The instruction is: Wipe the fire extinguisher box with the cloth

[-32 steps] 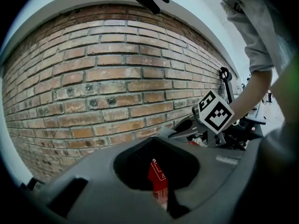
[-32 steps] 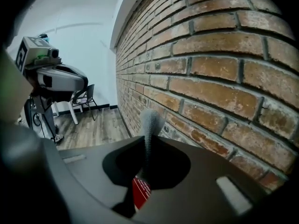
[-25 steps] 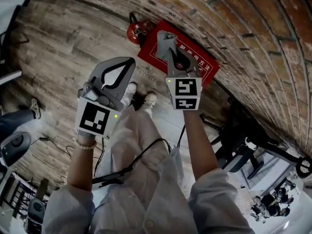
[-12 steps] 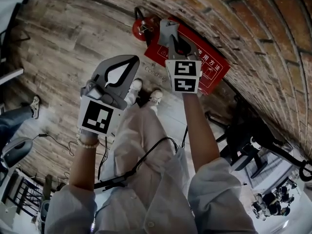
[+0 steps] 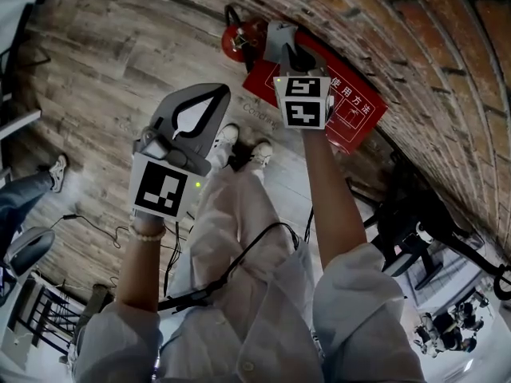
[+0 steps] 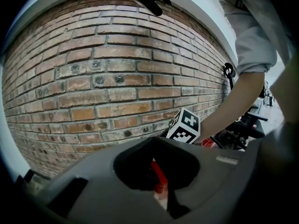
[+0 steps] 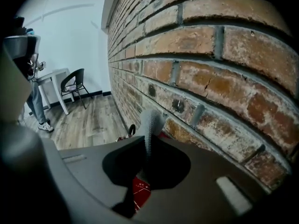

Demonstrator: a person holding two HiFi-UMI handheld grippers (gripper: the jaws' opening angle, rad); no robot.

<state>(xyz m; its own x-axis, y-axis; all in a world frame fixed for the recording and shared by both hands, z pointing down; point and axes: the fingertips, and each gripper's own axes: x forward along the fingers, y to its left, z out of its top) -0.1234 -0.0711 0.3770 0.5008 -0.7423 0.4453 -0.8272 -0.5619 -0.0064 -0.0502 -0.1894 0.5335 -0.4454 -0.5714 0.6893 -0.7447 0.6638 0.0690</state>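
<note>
- Right gripper [image 5: 289, 56], jaws clamped on the grey cloth [image 5: 276, 35], at the red fire extinguisher box [image 5: 355, 106], upper centre, beside the brick wall [image 5: 415, 46].
- Left gripper [image 5: 217, 94], jaws together and empty, centre left.

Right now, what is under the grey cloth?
A red fire extinguisher box with white print; the grey cloth and the right gripper cover part of its top.

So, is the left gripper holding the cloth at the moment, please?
No, the grey cloth is pinched in the right gripper's jaws, while the left gripper is shut on nothing.
</note>
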